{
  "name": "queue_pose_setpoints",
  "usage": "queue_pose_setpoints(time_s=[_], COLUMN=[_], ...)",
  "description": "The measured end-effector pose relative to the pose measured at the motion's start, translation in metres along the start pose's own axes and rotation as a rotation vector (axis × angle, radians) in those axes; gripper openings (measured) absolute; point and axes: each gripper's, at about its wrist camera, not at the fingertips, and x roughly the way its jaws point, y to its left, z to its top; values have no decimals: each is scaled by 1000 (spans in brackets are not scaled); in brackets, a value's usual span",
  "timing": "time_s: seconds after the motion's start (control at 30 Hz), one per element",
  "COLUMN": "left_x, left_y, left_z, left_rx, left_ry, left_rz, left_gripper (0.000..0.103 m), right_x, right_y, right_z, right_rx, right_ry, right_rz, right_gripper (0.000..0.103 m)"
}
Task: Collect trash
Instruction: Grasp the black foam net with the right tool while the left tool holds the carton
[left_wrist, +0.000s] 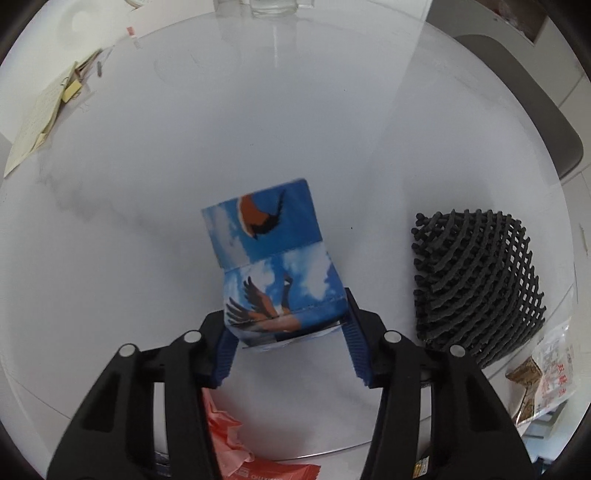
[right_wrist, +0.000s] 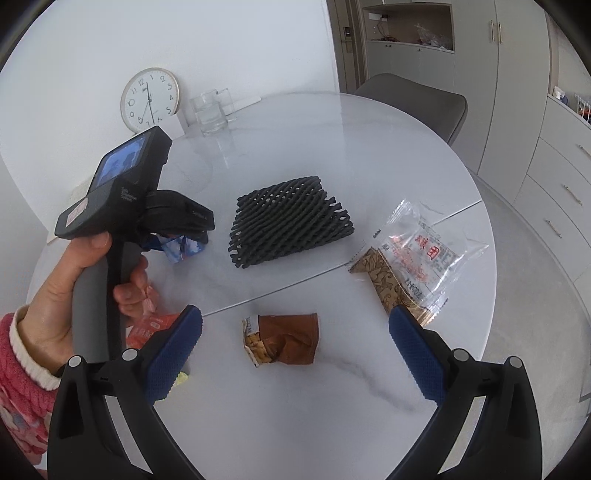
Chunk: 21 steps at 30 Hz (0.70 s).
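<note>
Your left gripper (left_wrist: 286, 332) holds the blue box (left_wrist: 275, 266); your right gripper (right_wrist: 295, 332) hangs wide above the brown wrapper (right_wrist: 286, 339).

Both grippers are matte black plastic with forked arms, round silver pivot pins and ribbed blue finger pads (right_wrist: 419, 354). The left gripper (left_wrist: 290, 341) has a grey handle, a small lit blue screen on its body and a pinkish sticker. The left hand (right_wrist: 70, 291) is bare-skinned, above a pink knitted sleeve (right_wrist: 16, 376) with a cream cuff.
</note>
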Motion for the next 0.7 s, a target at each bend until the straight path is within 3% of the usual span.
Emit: queue_pose_setpoints(time_s=[0.33,0.53,0.7], left_x=[-13,-36,-39], left_y=[23,34,53], left_z=[5,-13,-23], left_rx=[138,277,320], left_ry=[-42,-94,-145], left_rz=[-58,-112,-133], left_gripper=[49,49,49], right_x=[27,68,106], right_y=[13,15,13], right_z=[22,49,74], right_rx=[-23,-23,-11], right_ry=[41,100,141], right_rz=[-45,-88,-137], right_gripper=[101,101,100])
